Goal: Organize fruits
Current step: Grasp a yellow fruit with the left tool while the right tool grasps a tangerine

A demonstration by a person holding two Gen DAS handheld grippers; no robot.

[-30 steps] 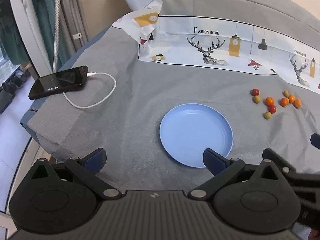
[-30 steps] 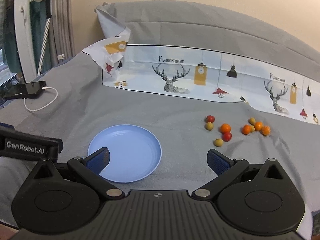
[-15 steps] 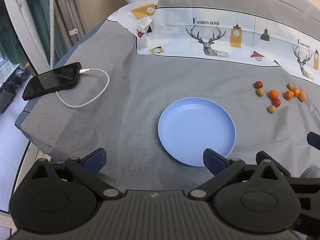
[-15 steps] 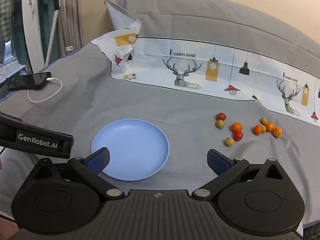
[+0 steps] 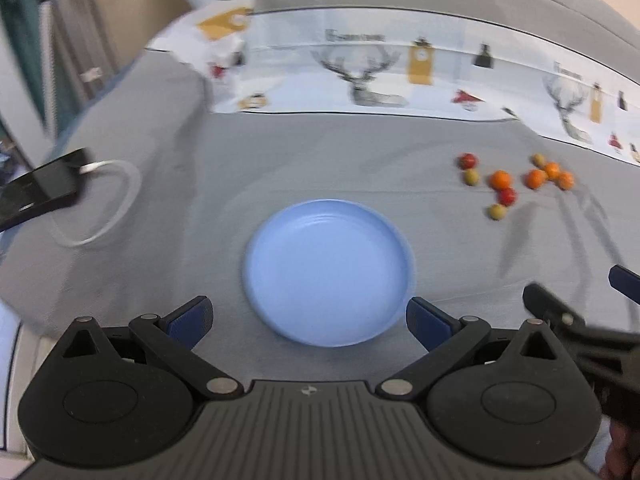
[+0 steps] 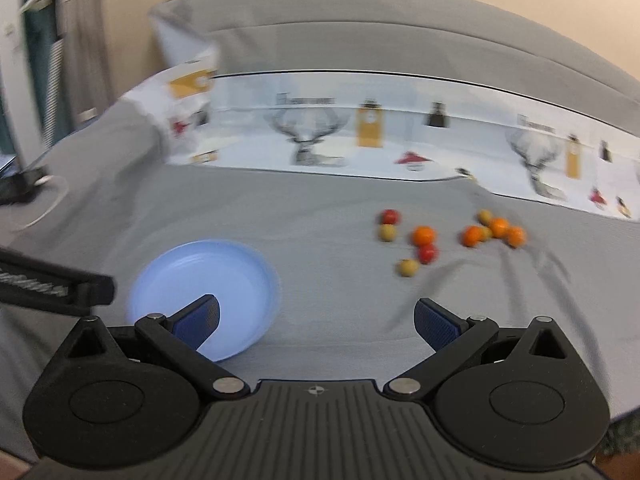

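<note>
Soft even indoor light — both views motion-blurred, fisheye bending at edges, faint shadows in cloth folds.

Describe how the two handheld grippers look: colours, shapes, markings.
Both look alike. The left gripper and right gripper each have a dark grey ribbed body, black linkage arms on round hubs with silver pivot pins, and blue pads on the fingertips. A small round emblem marks each body; blurred white lettering shows on the left gripper's side.

Bare grey cloth [image 6: 328, 240] separates plate [image 6: 172, 276] from fruits [image 6: 424, 236].
</note>
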